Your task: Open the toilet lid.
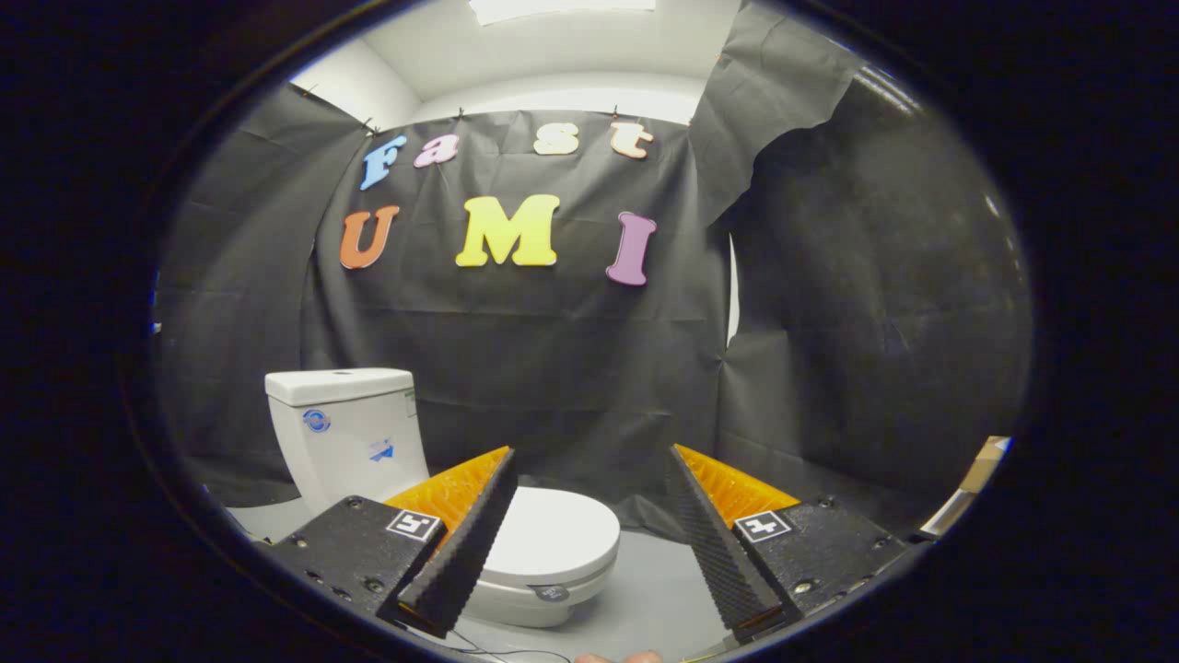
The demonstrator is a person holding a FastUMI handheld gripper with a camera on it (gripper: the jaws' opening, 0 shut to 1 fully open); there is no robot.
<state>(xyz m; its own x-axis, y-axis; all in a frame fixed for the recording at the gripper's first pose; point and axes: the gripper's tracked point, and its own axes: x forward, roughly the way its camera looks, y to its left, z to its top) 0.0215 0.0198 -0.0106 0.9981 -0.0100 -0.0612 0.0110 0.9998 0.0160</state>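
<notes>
White toilet lid (553,534) lies closed, partly behind the left finger of the wide-spread, empty tool (589,539); smooth rim risks slipping from the fingers.

Black cloth walls (571,368) wrinkled, pinned along top; grey floor (663,589) below; white ceiling with bright light panel (562,7) overhead.

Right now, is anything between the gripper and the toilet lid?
Nothing visible. The gripper is open and holds nothing; the closed toilet lid lies just ahead, partly behind its left finger, with bare grey floor beside it.
</notes>
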